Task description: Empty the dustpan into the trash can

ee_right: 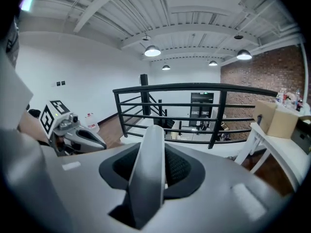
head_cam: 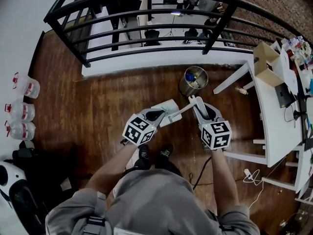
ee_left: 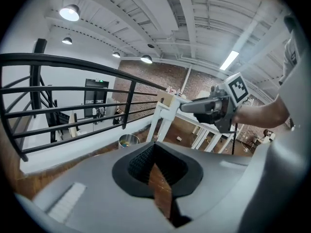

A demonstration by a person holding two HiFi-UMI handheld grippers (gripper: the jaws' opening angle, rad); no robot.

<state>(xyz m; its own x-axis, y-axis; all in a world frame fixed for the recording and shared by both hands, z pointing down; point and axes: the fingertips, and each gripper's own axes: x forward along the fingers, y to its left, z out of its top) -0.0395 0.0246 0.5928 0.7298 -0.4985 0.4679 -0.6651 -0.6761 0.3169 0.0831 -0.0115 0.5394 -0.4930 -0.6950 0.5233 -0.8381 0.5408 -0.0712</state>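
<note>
R gripper (head_cam: 198,105): jaws partway closed, clamped on the handle (ee_right: 147,174) of the pale grey plastic dustpan (head_cam: 167,109). Pan hangs over the wood floor (head_cam: 98,106), near but short of the round shiny metal trash can (head_cam: 195,81) at the floor's edge by the black railing (head_cam: 146,28). L gripper (head_cam: 157,116): fully closed, empty, just beside pan. Prob. pickup done; carrying over can + tipping still left.

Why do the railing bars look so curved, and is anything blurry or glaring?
Head view: the wide lens bows the railing, and the corners go dark. Left gripper view: a ceiling lamp glares white. Right gripper view: the near dustpan handle looks soft.
</note>
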